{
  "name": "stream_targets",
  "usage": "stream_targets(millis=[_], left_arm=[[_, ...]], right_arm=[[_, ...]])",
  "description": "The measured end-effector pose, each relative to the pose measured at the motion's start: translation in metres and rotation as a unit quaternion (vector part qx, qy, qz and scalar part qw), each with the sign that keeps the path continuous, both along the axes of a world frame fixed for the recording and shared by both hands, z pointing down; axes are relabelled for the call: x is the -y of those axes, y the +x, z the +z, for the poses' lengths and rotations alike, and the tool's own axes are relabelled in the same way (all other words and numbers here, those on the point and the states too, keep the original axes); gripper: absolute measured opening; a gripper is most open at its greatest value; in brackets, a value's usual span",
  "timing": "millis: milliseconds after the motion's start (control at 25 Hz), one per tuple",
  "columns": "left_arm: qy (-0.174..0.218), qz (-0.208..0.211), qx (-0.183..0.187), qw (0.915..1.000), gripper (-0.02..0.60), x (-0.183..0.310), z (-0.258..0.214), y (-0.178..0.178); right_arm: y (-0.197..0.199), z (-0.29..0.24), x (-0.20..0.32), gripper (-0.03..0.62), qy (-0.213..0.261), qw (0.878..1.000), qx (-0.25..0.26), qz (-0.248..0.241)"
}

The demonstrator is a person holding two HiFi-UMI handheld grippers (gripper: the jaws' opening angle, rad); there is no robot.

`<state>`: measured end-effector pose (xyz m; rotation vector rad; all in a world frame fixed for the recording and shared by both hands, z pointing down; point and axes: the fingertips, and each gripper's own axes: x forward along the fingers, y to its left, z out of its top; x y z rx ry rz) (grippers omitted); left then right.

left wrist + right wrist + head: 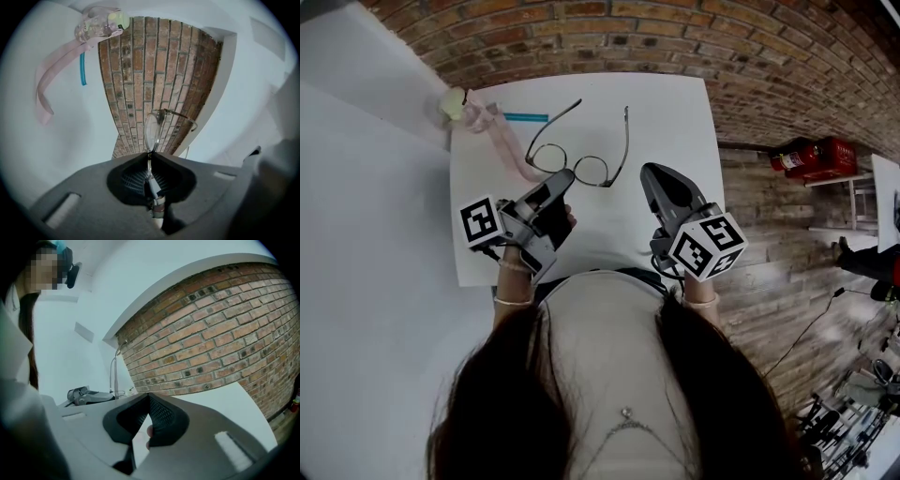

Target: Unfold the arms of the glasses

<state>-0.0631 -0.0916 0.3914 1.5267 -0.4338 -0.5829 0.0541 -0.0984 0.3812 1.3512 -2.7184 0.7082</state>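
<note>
Head view: the glasses (577,155) lie on the white table (675,112) with the lens front nearest the person, its long axis running left to right on a slight slant; both arms stand open and point away toward the brick wall (675,37); the left gripper (565,175) has its tip on the frame by the left lens, while the right gripper (652,172) hovers just beside the right one, apart from it; a pink strap (502,141) and a teal stick (525,117) lie at the far left corner; plank floor (769,281) and a red extinguisher (811,155) show at the right; the person's hair hides the table's near edge.

Left gripper view: the left gripper (150,157) is clamped on the thin wire rim of the glasses (153,131), one lens edge-on above the jaws; strap (51,70) and stick (83,75) sit up left; which part of the rim is pinched is hard to tell.

Right gripper view: the right gripper (149,397) has its jaws pressed together with nothing between them; one glasses arm (115,373) rises thin against the wall (211,333); the lenses are hidden behind the gripper body.
</note>
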Motion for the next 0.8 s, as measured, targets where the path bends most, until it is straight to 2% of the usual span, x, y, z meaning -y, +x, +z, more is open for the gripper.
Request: stream_targets(millis=[800], left_arm=[[-0.001,0.007,-0.009,0.9999,0.023,0.015,0.003,0.003]], right_arm=[[0.0,-0.001,0.016,0.005,0.002,1.0,0.005,-0.002]])
